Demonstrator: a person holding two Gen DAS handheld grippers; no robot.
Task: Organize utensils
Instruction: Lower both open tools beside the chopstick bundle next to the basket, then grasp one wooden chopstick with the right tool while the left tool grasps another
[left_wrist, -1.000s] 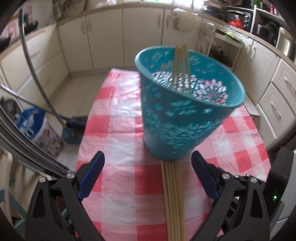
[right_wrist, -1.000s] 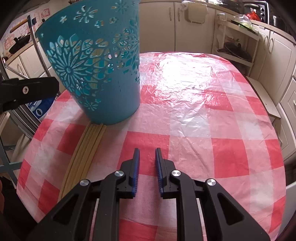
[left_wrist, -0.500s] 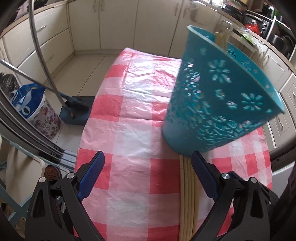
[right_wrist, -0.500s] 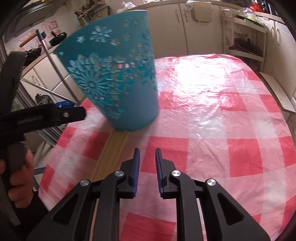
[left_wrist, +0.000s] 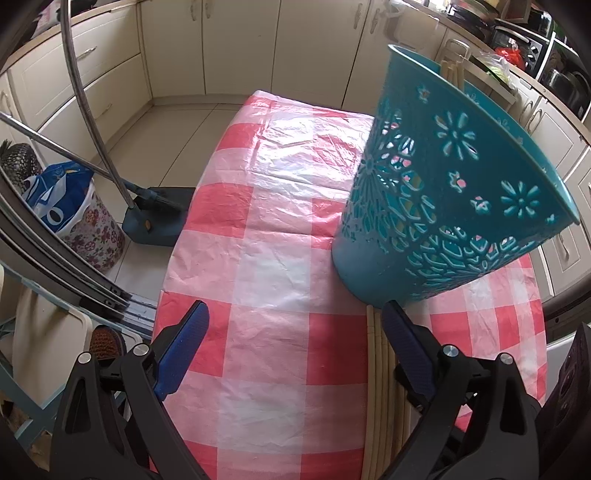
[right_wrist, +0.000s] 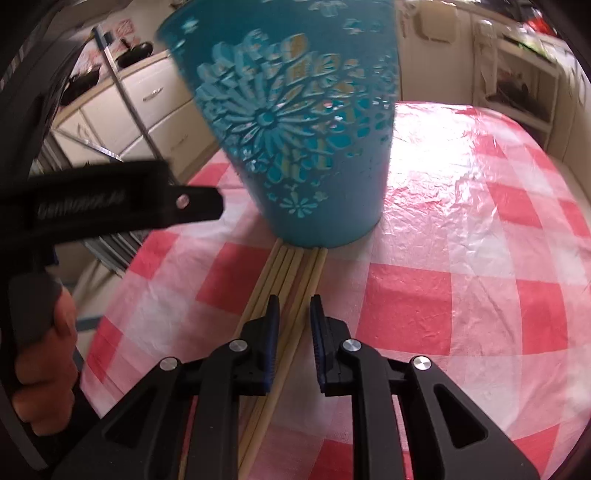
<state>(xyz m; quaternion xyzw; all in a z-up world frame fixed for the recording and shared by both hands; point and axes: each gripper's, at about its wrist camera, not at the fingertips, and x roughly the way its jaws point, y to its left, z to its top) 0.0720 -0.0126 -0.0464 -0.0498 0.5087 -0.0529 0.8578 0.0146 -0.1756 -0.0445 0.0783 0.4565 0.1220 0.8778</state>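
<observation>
Item: bundle of wooden chopsticks (right_wrist: 291, 280), flat on the checked table (right_wrist: 461, 266), far ends tucked under the teal basket (right_wrist: 295, 122); your right hand-held gripper (right_wrist: 293, 332) sits directly over the bundle, jaws narrowly parted around one or two sticks, not pinching. Your left hand-held gripper (left_wrist: 295, 339) hangs spread wide and empty, its right finger beside the bundle (left_wrist: 380, 387) and the basket (left_wrist: 443, 192) base. Change since a second ago: your right hand-held gripper has shifted left onto the bundle, jaws slightly wider.
</observation>
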